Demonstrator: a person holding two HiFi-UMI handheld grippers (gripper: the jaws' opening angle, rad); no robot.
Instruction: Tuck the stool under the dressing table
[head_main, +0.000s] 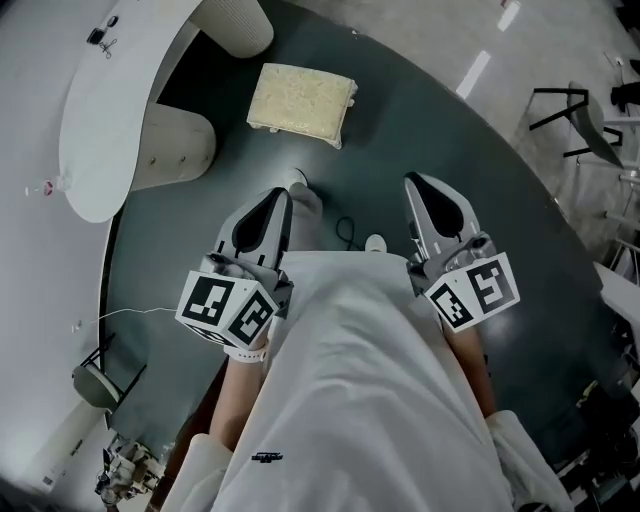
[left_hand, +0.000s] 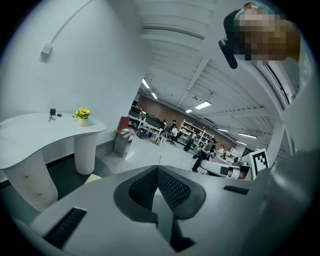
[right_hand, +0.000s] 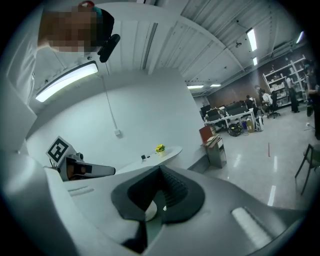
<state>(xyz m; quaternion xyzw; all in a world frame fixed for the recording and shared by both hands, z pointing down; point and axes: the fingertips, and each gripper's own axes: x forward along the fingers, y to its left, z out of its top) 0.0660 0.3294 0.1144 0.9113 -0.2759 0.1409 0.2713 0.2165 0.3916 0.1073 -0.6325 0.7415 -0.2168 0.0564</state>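
Observation:
The stool (head_main: 300, 100), a low seat with a cream square cushion, stands on the dark rug ahead of me, just right of the dressing table (head_main: 110, 110). That table is white and curved, on thick ribbed legs (head_main: 170, 148). Both grippers hang in front of my body, well short of the stool. My left gripper (head_main: 283, 197) is shut and empty; my right gripper (head_main: 412, 185) is too. In the left gripper view the shut left gripper (left_hand: 158, 168) points past the dressing table (left_hand: 50, 132), and a corner of the stool (left_hand: 93, 177) shows. The right gripper (right_hand: 160, 168) faces the dressing table (right_hand: 160, 152) from farther off.
A dark round rug (head_main: 450, 150) covers the floor here. A thin cable (head_main: 345, 235) lies by my feet. Black-framed chairs (head_main: 580, 120) stand at the far right, and a small seat (head_main: 95, 385) at the lower left. A flower pot (left_hand: 82, 116) sits on the table.

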